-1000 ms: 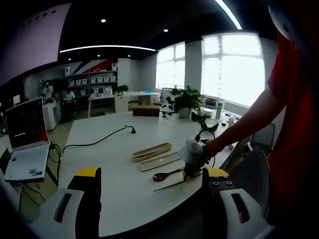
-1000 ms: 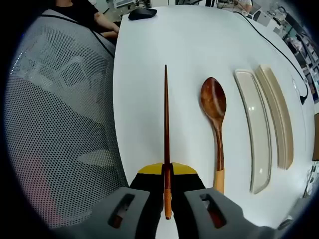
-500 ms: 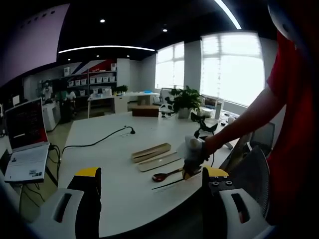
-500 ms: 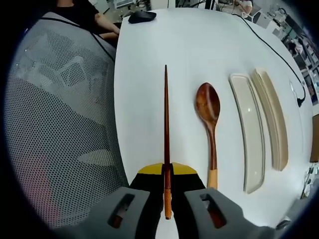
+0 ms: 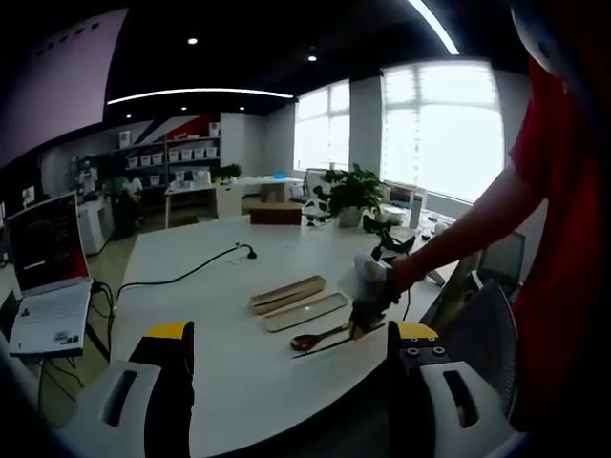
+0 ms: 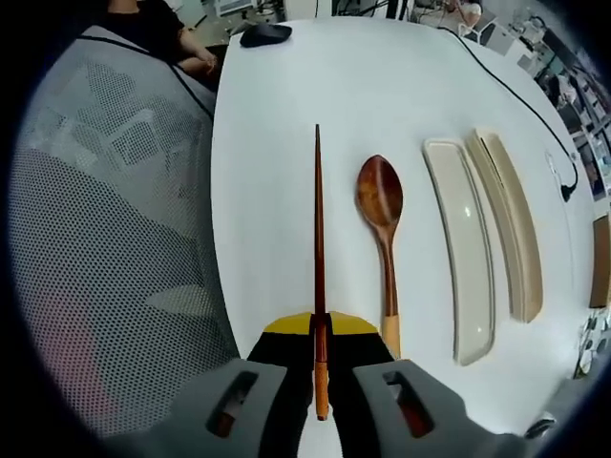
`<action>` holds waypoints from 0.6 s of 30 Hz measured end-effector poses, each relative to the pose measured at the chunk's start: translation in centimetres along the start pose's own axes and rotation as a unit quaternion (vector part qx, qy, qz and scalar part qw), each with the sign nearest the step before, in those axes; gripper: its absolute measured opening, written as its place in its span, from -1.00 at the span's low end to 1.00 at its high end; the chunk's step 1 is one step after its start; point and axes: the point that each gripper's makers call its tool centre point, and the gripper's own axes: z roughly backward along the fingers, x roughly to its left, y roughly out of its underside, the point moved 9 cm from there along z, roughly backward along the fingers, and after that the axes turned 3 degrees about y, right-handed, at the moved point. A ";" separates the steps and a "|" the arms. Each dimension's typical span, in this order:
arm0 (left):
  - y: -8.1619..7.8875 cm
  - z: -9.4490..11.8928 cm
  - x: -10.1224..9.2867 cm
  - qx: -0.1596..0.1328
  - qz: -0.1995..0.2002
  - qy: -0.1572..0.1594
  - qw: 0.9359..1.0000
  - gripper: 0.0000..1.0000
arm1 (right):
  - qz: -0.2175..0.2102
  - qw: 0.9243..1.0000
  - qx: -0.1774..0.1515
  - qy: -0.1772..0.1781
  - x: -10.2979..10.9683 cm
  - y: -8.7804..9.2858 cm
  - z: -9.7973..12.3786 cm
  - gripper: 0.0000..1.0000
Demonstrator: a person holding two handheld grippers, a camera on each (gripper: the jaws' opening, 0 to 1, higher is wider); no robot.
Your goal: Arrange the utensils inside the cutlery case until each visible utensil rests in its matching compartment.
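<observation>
A cutlery case, pale cream and long, lies open on a white table, with its matching lid just beside it on the side away from the near edge. In the right gripper view, a wooden spoon rests on the table between the case and a dark red-brown chopstick. The spoon has a dark bowl and a pale handle end, and lies apart from the case. The right gripper has its jaws closed on the orange-tipped end of the chopstick, which points straight ahead, roughly parallel to the spoon and near the table's edge. A grey mesh chair back stands just off that edge. A black cable runs across the far part of the table.

In the left gripper view, the left gripper is held well back from the table, jaws wide apart and holding nothing. A laptop sits at the table's far left corner.
</observation>
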 end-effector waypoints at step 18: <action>0.2 -0.3 0.3 0.006 0.005 -0.004 1.000 0.71 | 0.004 1.000 -0.004 0.016 -2.8 0.2 0.8 -1.00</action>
